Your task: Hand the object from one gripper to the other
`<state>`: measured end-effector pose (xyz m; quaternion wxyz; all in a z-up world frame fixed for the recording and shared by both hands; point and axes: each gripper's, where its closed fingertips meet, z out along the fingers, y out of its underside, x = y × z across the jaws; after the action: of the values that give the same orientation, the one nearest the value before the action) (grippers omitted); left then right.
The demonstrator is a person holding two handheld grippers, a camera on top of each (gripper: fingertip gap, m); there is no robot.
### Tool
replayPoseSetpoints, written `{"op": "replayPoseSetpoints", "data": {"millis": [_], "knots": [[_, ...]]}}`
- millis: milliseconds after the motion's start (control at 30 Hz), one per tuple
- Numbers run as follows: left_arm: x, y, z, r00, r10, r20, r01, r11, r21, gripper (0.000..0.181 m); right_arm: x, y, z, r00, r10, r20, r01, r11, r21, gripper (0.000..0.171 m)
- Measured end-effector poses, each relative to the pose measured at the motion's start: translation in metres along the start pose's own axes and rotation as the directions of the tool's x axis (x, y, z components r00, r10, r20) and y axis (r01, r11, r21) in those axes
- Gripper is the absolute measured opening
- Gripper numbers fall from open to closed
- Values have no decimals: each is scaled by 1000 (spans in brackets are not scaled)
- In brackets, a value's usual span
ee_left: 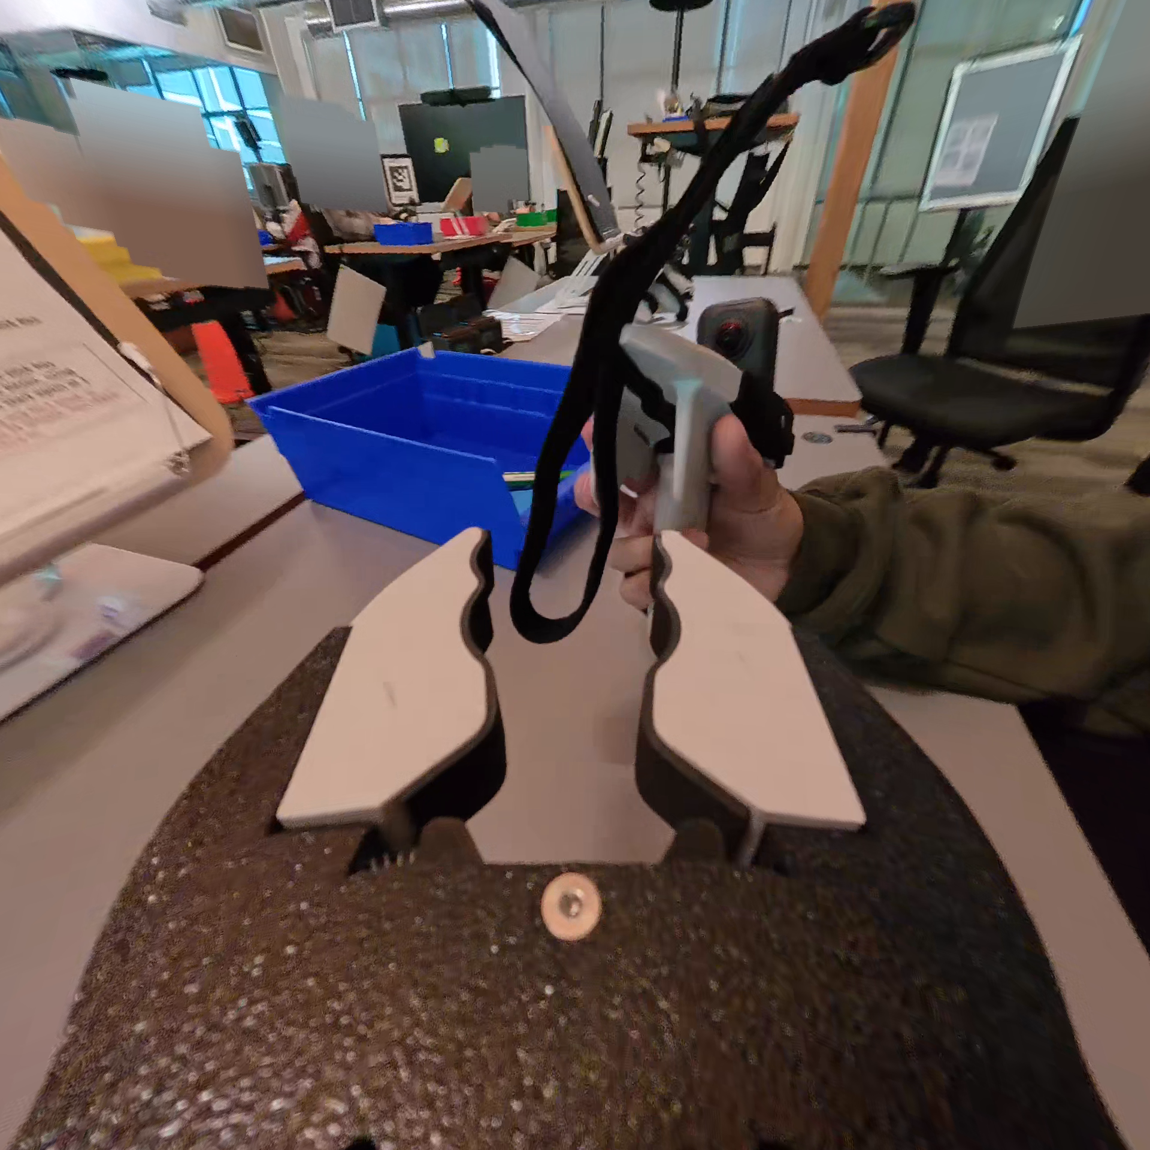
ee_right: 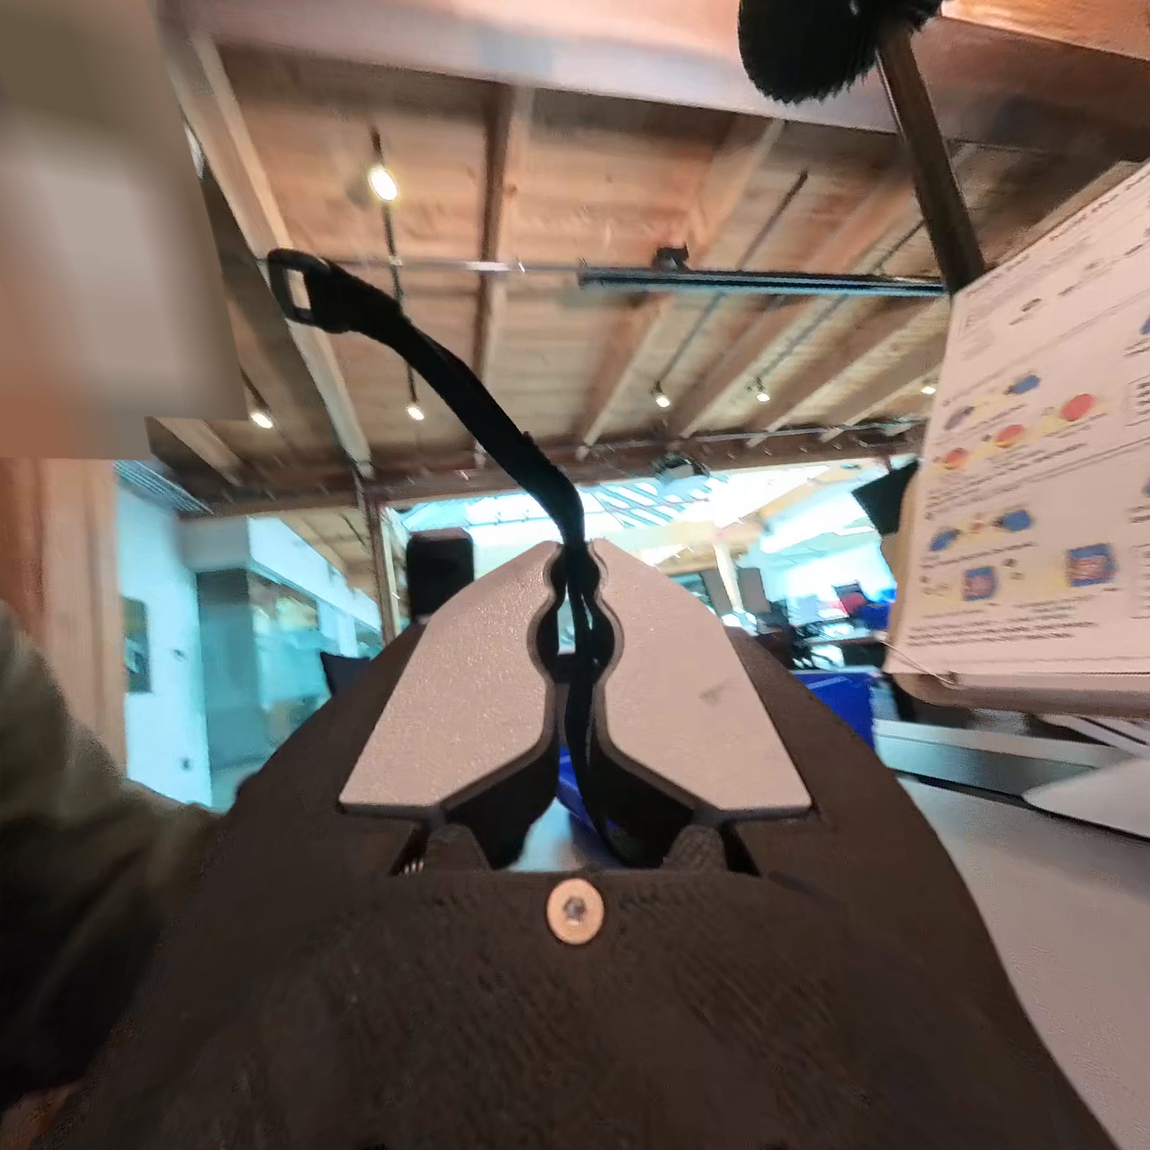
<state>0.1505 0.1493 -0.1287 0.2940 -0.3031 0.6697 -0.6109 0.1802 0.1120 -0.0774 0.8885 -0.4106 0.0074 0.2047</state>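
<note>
Paper sheets on a tilted brown cardboard stand (ee_left: 74, 398) sit at the far left of the left wrist view, to the left of the open blue plastic bin (ee_left: 398, 442) on the grey table (ee_left: 186, 672). Right of the bin's near corner, the left gripper (ee_left: 569, 597) holds its two pale grey fingers apart, with nothing pinched between them. The bottom loop of a long black fabric strap (ee_left: 563, 516) dangles into that gap, just above the table, touching neither finger as far as can be told. Further right of the bin, a hand (ee_left: 715, 516) in an olive-green sleeve (ee_left: 971, 591) grips the right gripper (ee_left: 622, 398), pointed upward. In the right wrist view the right gripper (ee_right: 575, 560) is closed tight on the strap (ee_right: 473, 398), whose buckled end arches up and leftward toward the wooden ceiling (ee_right: 622, 205).
</note>
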Motion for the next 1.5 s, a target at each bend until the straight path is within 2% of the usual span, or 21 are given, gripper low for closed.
{"op": "replayPoseSetpoints", "data": {"millis": [100,267,300,400,500,600,633,700,767,867,967,1033,1067,1133,1200,1300,1333,1400,1500], "knots": [[-3,4,8,998,-55,9,55,997,47,50,-6,-2,0,992,104,73,-107,994,37,4],[7,15,18,1000,10,-12,-9,1000,14,56,-2,-7,-2,980,184,80,-192,976,105,4],[4,17,20,999,41,20,-41,999,7,53,-1,-9,-3,977,198,83,-207,971,118,4],[2,20,21,992,116,59,-116,993,3,27,3,-14,-6,970,230,81,-240,959,152,4],[0,21,21,993,106,60,-106,994,3,7,3,-12,-6,977,202,72,-210,969,128,4],[-7,21,17,994,82,74,-82,997,-7,5,4,-8,-4,987,158,37,-161,983,92,5],[-10,21,14,993,80,85,-78,997,-18,5,9,-6,-5,992,123,-7,-122,989,78,9],[-22,17,5,988,51,142,-46,998,-43,4,24,-1,-7,989,11,-146,-9,1000,17,27],[-37,13,-7,976,-8,219,22,998,-60,4,38,11,-10,959,-142,-244,113,985,-130,45],[-55,4,-27,946,-48,320,73,995,-67,4,49,28,-12,861,-430,-271,321,873,-366,69],[-67,-7,-41,904,70,422,-38,996,-85,4,55,33,-14,719,-650,-248,483,723,-494,81],[-76,-10,-50,844,187,504,-130,981,-145,4,56,33,-15,669,-710,-221,526,662,-534,88],[-82,-11,-55,798,247,550,-172,968,-185,4,54,33,-14,679,-705,-207,527,664,-530,92],[-89,-15,-62,696,381,608,-271,924,-268,4,45,29,-10,751,-628,-204,490,737,-465,95],[-93,-15,-65,586,524,619,-361,852,-379,4,41,16,-8,760,-607,-233,494,771,-402,94],[-89,-17,-60,417,718,557,-509,692,-511,4,36,7,-8,655,-730,-193,615,664,-426,94],[-84,-19,-55,362,776,517,-579,622,-528,4,34,11,-7,649,-744,-159,626,641,-443,94],[-72,-20,-46,243,862,445,-682,477,-553,4,32,24,-5,681,-724,-109,606,640,-472,93],[-54,-19,-34,114,921,372,-780,315,-541,4,22,49,-3,774,-633,-18,541,675,-501,83]]}}
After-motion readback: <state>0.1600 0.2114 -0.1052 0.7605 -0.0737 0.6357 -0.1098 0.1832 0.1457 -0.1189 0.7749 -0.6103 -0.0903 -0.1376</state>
